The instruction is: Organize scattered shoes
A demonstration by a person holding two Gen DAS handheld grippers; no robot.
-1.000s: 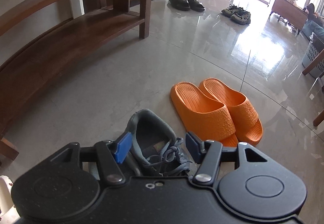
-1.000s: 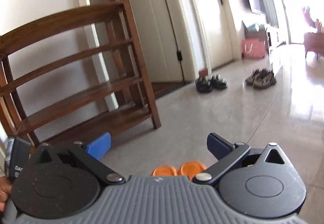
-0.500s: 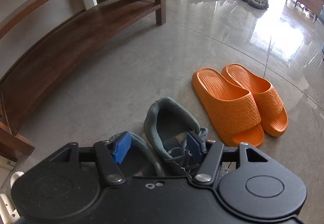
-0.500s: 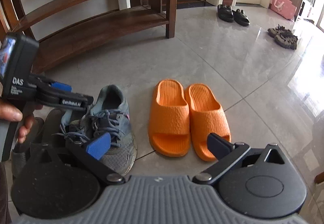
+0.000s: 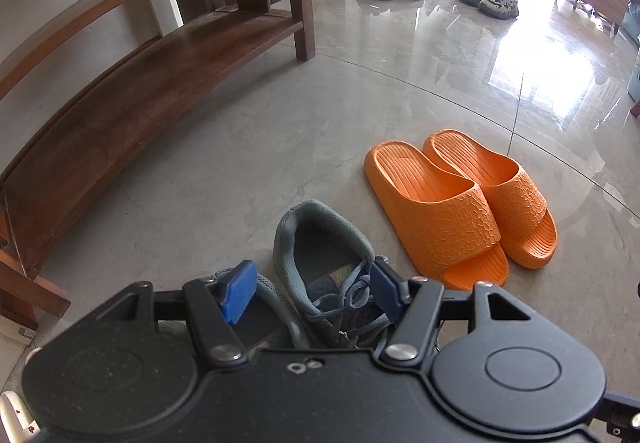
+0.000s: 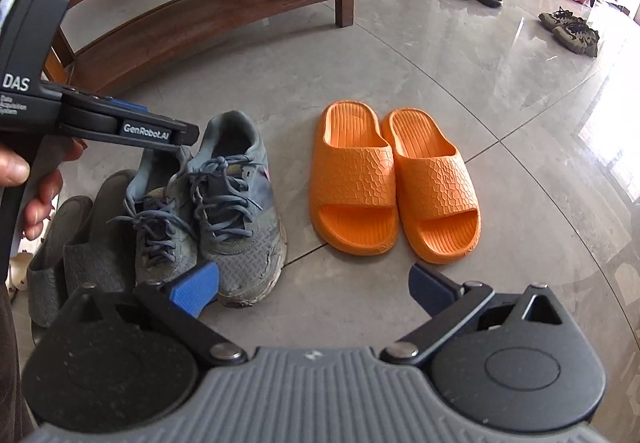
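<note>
Hovering: left gripper (image 5: 310, 289) open over grey sneakers (image 6: 224, 199) | right gripper (image 6: 314, 289) open

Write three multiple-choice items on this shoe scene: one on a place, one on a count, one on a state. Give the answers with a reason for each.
1. Where do the orange slippers lie relative to the grey sneakers in the right wrist view?
A. To their right, apart from them
B. On top of them
C. On the wooden rack

2. How many orange slippers are on the floor?
A. One
B. Two
C. Four

3. How does the right gripper stand?
A. Shut on a slipper
B. Shut on a lace
C. Open, holding nothing

Answers:
1 A: bare tile shows between the two pairs.
2 B: two lie side by side.
3 C: its blue fingers are spread wide with only floor between them.
</note>
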